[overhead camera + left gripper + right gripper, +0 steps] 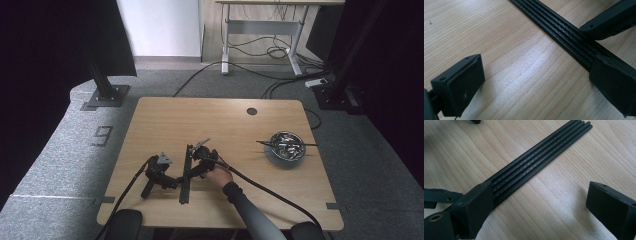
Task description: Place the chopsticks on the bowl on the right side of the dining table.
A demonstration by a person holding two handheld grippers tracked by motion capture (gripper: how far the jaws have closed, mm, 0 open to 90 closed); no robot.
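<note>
Right fingers (544, 202): spread wide, low over the worktop (554, 202); one finger (476, 205) sits against the near end of the black rods (536, 160), likely to line up a grip.
Left fingers (534, 82): also apart, one finger (614, 82) on the same bundle.
Rods: flat, side by side, near the worktop's front middle (186, 172).
Gripper views: show four ribbed rods.
High view: shows a hand (218, 176) and a far metal bowl (286, 145).

Even, soft daylight across the wooden table (165, 120), dark vignette swallowing both side edges of the high view. Pale sheen on the grain in both gripper views, faint shadows under blurred near jaws, distant detail grainy.
</note>
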